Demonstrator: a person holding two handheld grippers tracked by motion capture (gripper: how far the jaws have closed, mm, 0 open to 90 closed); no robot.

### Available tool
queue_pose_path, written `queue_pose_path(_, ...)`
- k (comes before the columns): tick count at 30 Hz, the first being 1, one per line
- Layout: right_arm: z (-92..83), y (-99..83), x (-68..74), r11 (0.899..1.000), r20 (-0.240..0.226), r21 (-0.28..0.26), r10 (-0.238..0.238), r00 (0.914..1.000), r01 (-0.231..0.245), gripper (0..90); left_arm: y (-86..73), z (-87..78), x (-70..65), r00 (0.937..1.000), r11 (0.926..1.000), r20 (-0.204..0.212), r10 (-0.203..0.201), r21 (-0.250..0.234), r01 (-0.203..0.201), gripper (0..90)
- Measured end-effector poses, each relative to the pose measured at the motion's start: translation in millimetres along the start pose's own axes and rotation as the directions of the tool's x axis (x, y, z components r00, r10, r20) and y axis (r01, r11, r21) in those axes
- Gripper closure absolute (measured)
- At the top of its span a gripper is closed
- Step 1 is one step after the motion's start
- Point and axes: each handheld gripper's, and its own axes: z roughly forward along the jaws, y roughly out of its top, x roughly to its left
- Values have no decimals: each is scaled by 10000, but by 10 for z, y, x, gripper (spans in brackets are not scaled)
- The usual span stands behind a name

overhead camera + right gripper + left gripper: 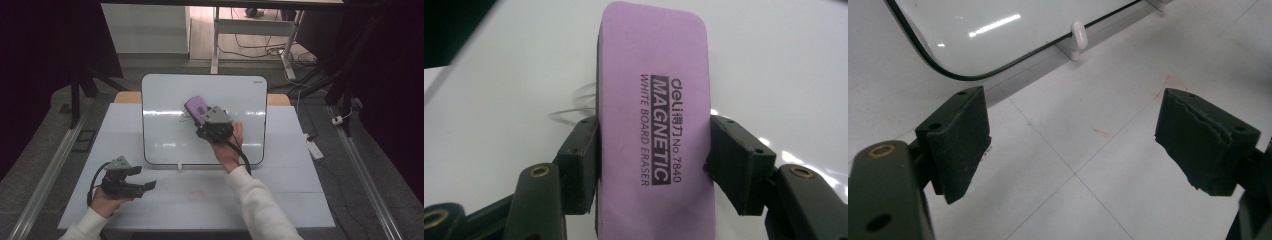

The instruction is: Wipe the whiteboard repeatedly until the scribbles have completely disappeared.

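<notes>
White table (280, 200), whiteboard (165, 95) with faint marks (574, 107), right gripper (653, 150) clamping purple eraser (651, 100), left gripper (1073, 145) wide, nothing between.

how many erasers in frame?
1. The purple eraser is clamped between the right tongs, over the middle of the whiteboard. No others are visible.

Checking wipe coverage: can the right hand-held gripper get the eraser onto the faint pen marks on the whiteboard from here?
Probably yes. The right hand-held gripper is clamped on the purple eraser, low over the whiteboard. The faint marks lie just beside it, nothing between.
</notes>
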Motion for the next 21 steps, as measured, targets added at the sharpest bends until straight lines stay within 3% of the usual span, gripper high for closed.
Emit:
queue_pose_path(2, -34, 24, -112, 9998, 472, 10, 216, 9987, -217, 397, 0, 0, -2, 10000, 10000, 2, 4, 3, -4, 151)
queue_pose_path(3, -34, 24, -112, 9998, 472, 10, 216, 9987, -217, 397, 1, 0, -4, 10000, 10000, -2, 13, 7, -13, 151)
queue_pose_path(4, -51, 33, -198, 9991, 578, -58, 434, 9974, -431, 398, 2, 2, -3, 10000, 10000, -15, 2, 1, -2, 151)
queue_pose_path(13, -21, 22, -119, 9998, 634, -84, 170, 9978, -165, 397, 5, 9, 8, 10000, 10000, 5, 0, 35, 0, 151)
queue_pose_path(17, 15, -4, 51, 9998, 281, 25, -195, 9994, 194, 398, 4, 6, 8, 10000, 10000, -1, -4, 20, 4, 151)
queue_pose_path(18, 47, -37, 206, 9980, -35, 67, -633, 9980, 634, 398, 4, 5, 8, 10000, 10000, -2, -4, 0, 4, 151)
queue_pose_path(21, 93, -72, 407, 9957, -586, 45, -916, 9941, 921, 398, 3, 7, 3, 10000, 10000, -3, 2, 24, -2, 151)
